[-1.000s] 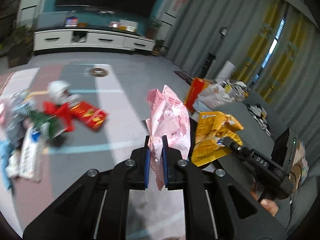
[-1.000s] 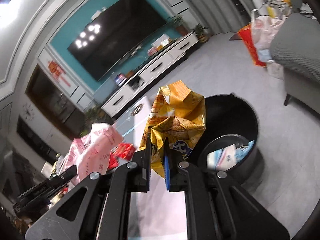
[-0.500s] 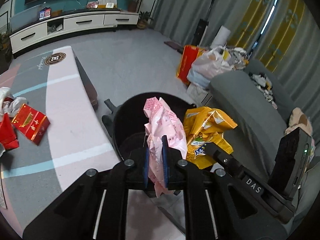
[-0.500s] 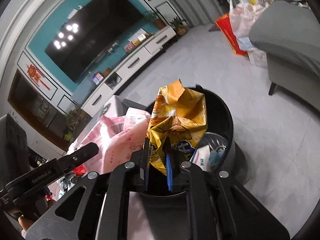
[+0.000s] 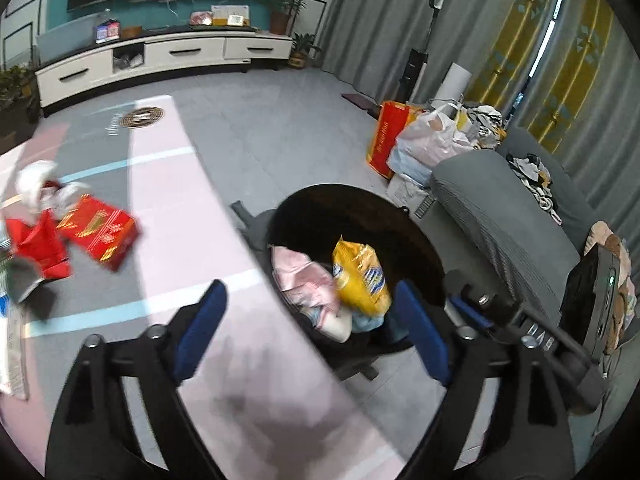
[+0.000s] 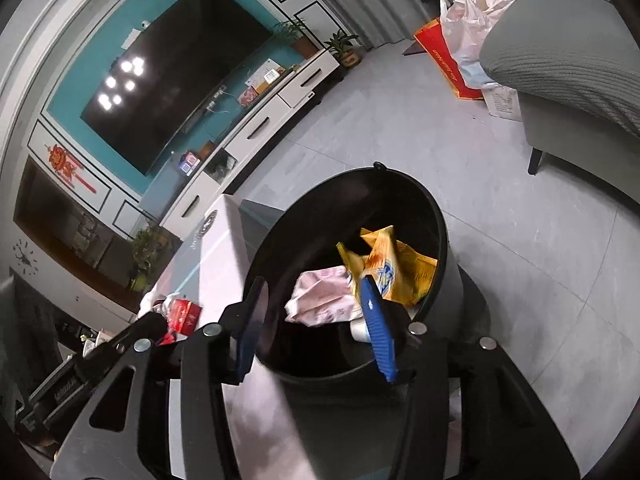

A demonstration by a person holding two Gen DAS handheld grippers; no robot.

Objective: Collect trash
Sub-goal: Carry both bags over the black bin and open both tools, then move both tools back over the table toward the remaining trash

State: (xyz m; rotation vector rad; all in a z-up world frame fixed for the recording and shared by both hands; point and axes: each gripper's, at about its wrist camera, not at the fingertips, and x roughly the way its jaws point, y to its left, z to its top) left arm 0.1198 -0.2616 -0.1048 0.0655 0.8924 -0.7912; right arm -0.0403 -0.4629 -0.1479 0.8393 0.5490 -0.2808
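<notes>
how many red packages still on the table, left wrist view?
2 that I can make out: a red box with gold print lying flat, and a red pouch just left of it, touching. More trash at the frame's left edge is blurred, so others may be hidden.

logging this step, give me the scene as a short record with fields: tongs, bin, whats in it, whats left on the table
left tongs: open, holding nothing, above the table edge beside the bin
right tongs: open, holding nothing, over the bin mouth
bin: black, round, on the floor against the table
in bin: yellow snack bag, pink wrapper, other pale trash beneath
left on table: red box, red packet, white crumpled item, more litter at the left edge, blurred
</notes>
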